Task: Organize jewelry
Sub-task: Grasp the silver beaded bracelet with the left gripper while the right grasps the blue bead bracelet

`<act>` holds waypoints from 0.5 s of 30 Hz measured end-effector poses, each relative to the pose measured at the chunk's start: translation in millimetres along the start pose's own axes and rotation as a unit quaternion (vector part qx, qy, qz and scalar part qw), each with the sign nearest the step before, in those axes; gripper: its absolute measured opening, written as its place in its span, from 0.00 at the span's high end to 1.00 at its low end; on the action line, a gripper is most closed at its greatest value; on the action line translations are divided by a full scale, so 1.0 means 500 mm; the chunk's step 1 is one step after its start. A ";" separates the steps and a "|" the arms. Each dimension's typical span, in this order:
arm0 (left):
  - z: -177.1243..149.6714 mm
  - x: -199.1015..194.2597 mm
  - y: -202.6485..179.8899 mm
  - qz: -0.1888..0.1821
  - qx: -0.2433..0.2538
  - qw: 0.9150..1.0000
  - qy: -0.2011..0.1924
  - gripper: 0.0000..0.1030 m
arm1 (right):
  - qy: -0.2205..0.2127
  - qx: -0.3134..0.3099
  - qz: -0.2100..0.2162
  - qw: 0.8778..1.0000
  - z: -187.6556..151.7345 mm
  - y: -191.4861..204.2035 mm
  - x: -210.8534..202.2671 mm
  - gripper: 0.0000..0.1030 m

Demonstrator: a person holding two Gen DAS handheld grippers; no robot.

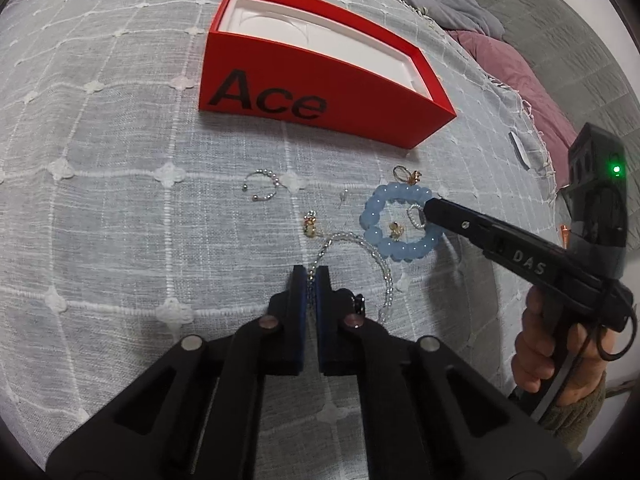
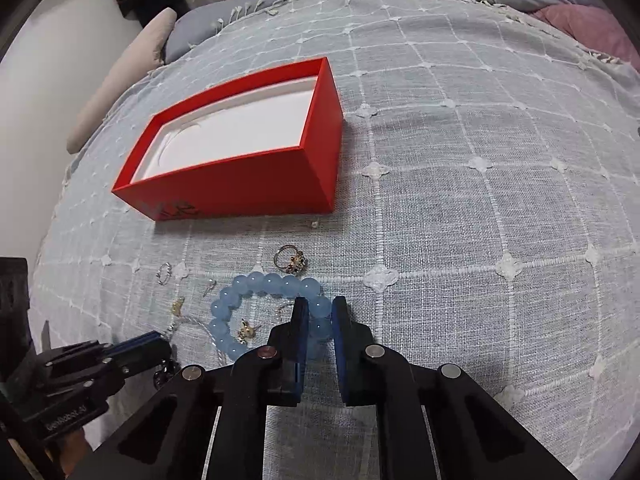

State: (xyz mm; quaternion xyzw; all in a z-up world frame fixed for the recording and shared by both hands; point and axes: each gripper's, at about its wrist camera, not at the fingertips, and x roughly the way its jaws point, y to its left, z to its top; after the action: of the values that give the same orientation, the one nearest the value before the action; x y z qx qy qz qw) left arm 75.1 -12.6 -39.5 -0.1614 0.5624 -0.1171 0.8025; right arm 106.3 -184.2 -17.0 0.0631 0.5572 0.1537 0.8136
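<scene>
Left gripper [image 1: 311, 276], red "Ace" box [image 1: 280, 92]

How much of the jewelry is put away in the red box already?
None yet: the red box shows only its white insert. In hand: the left tool is shut on the clear beaded strand, and the right tool is shut on the blue bead bracelet, both still on the cloth. Left to do: both of those, plus the silver open ring and the small gold pieces.
</scene>
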 end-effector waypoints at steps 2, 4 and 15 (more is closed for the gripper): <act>0.000 -0.007 -0.001 -0.008 -0.003 1.000 -0.009 0.95 | -0.019 -0.009 0.005 1.000 0.001 0.010 -0.018 0.89; 0.000 -0.020 -0.004 -0.014 0.001 1.000 -0.018 0.95 | -0.031 -0.019 0.015 0.999 -0.001 0.018 -0.042 0.89; 0.005 -0.080 -0.026 -0.054 0.027 0.996 -0.067 0.95 | -0.069 -0.061 0.084 0.992 0.001 0.077 -0.094 0.89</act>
State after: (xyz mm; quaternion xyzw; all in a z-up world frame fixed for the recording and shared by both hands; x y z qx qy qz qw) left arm 63.8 -9.5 1.2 -0.1774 0.4943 -0.1641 0.8350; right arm 84.2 -163.0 35.5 0.0701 0.4820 0.2504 0.8367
